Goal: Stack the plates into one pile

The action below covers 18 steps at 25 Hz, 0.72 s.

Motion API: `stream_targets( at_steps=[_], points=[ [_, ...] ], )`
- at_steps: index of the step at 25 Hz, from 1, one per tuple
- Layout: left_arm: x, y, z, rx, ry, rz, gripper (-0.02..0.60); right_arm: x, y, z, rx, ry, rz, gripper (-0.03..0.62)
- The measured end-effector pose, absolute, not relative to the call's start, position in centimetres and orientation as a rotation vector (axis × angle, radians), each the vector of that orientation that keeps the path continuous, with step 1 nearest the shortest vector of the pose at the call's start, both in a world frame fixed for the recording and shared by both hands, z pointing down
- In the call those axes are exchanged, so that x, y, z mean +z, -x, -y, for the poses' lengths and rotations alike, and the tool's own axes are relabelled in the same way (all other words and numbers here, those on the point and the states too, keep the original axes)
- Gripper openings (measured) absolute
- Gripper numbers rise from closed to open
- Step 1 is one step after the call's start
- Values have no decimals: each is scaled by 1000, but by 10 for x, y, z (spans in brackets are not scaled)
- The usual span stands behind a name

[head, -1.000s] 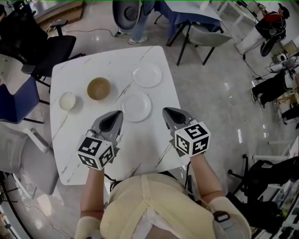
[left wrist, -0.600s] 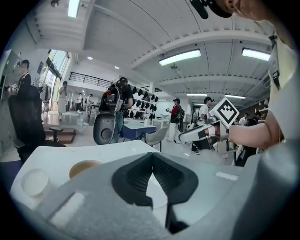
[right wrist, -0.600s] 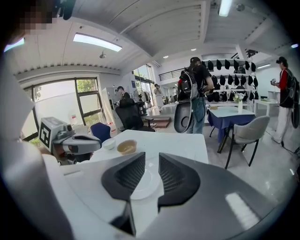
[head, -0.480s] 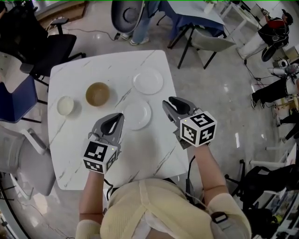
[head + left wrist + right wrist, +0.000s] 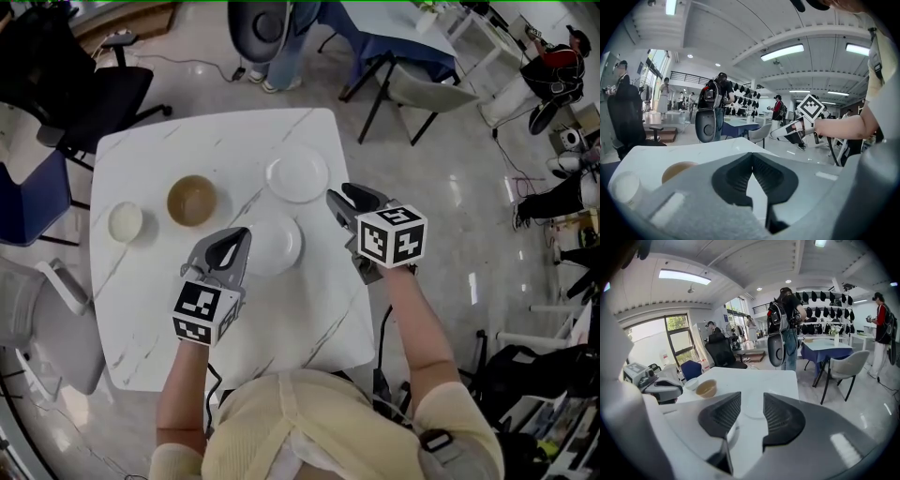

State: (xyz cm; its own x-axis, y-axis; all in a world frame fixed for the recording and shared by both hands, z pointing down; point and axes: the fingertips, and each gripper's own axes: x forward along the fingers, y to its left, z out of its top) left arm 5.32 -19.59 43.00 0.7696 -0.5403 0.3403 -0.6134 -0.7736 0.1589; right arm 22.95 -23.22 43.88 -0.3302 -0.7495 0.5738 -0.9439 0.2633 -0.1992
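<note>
Two round white plates lay apart on the white marble-patterned square table [image 5: 141, 309]. The far plate [image 5: 297, 175] sat by the far edge. The near plate [image 5: 272, 242] had its left rim hidden under the left gripper [image 5: 239, 236], whose jaws were together on nothing. The right gripper [image 5: 337, 195] hovered beside the far plate, its jaws just opened wide and empty. To the left stood a round brown bowl [image 5: 192, 200] and a small white bowl [image 5: 125, 222], their contents unclear.

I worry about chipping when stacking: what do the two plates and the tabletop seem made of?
The far plate and near plate look like glazed white ceramic: smooth, evenly white, slightly shiny. Melamine can't be ruled out. The table looks like polished marble or a lookalike: white with thin grey veins.
</note>
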Motion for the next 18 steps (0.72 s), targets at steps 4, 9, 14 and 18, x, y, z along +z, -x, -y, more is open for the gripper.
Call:
stream_targets(
  at_steps=[4, 9, 14, 18],
  points=[
    [439, -60, 203, 403, -2707, 909, 2, 461, -236, 247, 801, -1562, 2145, 135],
    [451, -63, 209, 415, -2692, 915, 2, 486, -249, 264, 874, -1604, 2086, 135],
    [464, -68, 211, 426, -2675, 911, 2, 511, -256, 277, 925, -1631, 2028, 135],
    [471, -71, 211, 443, -2671, 888, 2, 529, -260, 288, 976, -1661, 1986, 135]
  ],
)
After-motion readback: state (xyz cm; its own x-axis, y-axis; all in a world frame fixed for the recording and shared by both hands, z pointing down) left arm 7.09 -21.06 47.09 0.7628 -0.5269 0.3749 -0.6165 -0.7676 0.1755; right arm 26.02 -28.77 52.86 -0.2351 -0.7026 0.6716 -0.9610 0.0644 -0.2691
